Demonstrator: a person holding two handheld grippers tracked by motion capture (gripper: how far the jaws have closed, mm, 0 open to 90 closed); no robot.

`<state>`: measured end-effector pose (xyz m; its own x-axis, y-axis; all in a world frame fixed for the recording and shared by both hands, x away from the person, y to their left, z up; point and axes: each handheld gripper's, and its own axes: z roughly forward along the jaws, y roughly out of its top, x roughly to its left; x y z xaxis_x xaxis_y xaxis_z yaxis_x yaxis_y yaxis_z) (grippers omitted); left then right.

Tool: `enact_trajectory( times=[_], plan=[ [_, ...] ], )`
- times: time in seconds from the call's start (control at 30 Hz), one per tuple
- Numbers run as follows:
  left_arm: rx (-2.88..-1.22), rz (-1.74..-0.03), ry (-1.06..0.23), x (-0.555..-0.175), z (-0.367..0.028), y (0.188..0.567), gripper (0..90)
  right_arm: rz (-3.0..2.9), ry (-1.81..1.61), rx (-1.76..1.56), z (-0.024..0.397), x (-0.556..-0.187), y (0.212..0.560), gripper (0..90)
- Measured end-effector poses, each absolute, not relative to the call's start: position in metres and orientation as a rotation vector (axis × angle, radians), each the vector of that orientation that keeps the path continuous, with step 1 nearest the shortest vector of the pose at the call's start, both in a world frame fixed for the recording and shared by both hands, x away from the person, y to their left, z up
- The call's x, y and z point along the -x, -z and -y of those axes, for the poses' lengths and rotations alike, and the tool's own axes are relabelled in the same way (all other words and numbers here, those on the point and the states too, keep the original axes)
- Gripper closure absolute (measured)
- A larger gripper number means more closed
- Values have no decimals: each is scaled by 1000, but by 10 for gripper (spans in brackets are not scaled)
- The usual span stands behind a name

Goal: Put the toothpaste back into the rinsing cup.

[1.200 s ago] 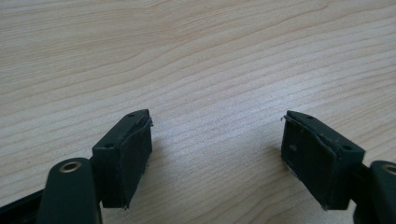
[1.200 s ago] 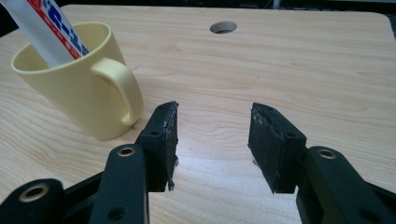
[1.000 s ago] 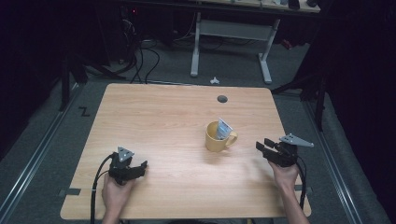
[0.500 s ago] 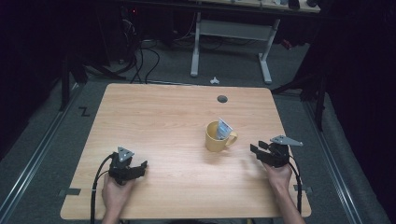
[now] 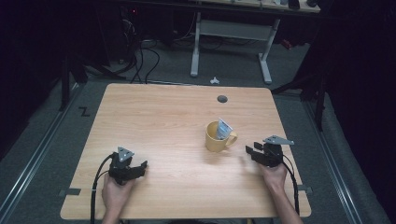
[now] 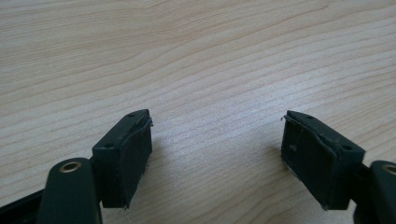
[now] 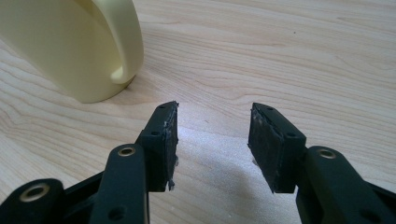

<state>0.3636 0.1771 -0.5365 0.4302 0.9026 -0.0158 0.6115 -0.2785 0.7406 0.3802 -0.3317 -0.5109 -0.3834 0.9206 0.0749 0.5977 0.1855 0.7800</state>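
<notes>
A yellow mug stands upright right of the table's middle, its handle toward the right, with a small white-and-blue packet sticking out of it. My right gripper is open just right of the mug's handle, nothing between its jaws. In the right gripper view the mug and its handle fill the upper left, just ahead of the open right gripper. My left gripper rests open near the front left of the table; the left gripper view has the left gripper wide apart over bare wood.
The wooden table has a round cable hole near its far edge. Beyond the table are a desk frame and floor cables. A cable trails from each gripper toward the front edge.
My right gripper has moved left, from near the table's right edge to close beside the mug's handle. The left gripper and the mug have stayed put.
</notes>
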Motion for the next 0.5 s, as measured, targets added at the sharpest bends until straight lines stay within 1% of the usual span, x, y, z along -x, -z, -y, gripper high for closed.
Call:
enact_trajectory(
  times=[0.5],
  plan=[
    [-2002,-1273,-545,-364,-177,536,247,-2075,-1001,-1420,325,-385,519,522]
  ],
)
